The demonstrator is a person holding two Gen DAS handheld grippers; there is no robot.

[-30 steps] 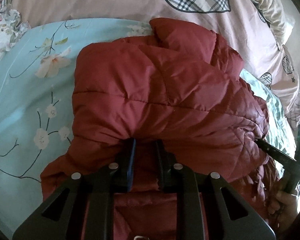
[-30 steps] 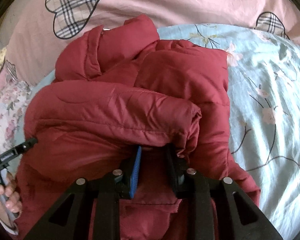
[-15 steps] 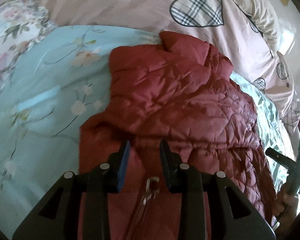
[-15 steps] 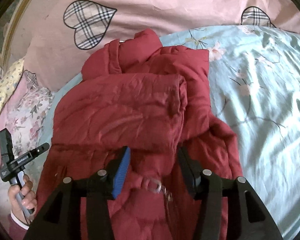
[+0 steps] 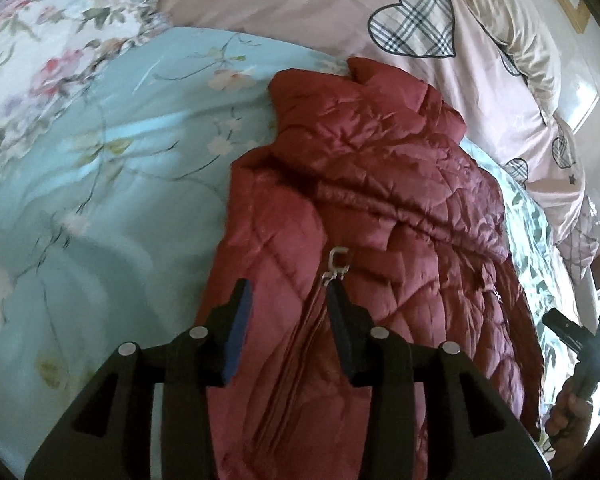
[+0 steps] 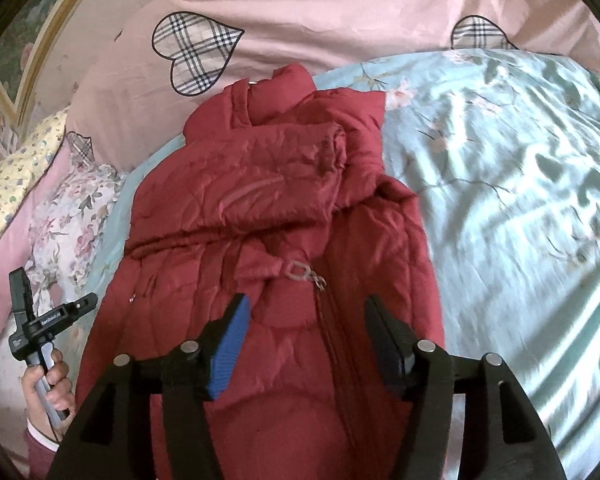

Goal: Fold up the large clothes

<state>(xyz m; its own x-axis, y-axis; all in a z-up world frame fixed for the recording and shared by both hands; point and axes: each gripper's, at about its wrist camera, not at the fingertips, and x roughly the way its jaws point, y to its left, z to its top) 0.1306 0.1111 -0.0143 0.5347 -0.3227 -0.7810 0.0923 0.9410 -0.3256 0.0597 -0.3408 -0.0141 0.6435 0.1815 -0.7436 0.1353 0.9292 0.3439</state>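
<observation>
red puffer jacket [image 5: 372,208] is lying on the bed [image 6: 520,200], sleeves folded in; left gripper [image 5: 288,300] and right gripper [image 6: 306,320] have just been opening, nothing held; I'd grab both hem corners evenly next.

Soft daylight, streaky glare on the blue quilt [image 6: 520,184], fisheye-bent, dark edges.
</observation>
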